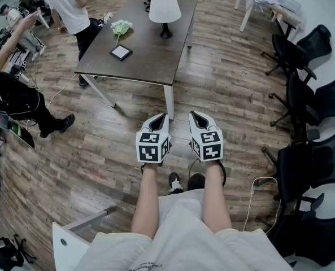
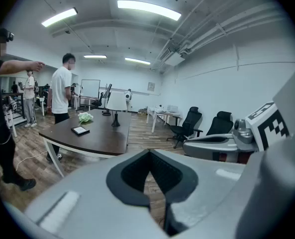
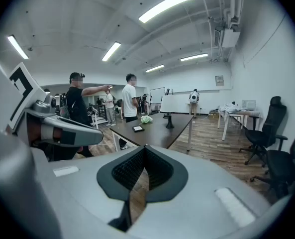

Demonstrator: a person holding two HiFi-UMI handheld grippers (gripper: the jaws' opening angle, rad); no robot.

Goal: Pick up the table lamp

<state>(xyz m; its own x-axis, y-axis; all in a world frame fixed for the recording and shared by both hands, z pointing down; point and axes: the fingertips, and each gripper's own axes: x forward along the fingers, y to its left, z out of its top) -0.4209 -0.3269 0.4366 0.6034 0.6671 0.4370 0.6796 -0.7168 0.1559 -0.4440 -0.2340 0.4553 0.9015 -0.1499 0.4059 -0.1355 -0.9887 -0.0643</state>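
Closing the distance is judged to be the step in hand, since the table lamp (image 1: 164, 9) is seen well ahead of both tongs, upright on the far part of the dark counter (image 1: 150, 58), its white shade set above a slim dark stem and round foot. The left tongs (image 1: 162, 116) and the right tongs (image 1: 194, 113) are held side by side over the wooden floor, short of the counter's near edge. Each pair is pressed together at the tips, with only a thin slit of floor showing behind the pads, and nothing is pinched in either. A bunch of white flowers (image 1: 121, 27) and a small dark-framed tablet (image 1: 121, 52) lie ahead and to the left of the tongs, nearer than the lamp and apart from it. For the step to be done well, the tongs should be carried along the counter's right side until the lamp is close ahead, and one pair should be spread before the stem is reached. The stem is judged the better place to be pinched, as the shade looks wide and soft. The foot could be steadied by the other pair so that the lamp is lifted straight and not tipped.
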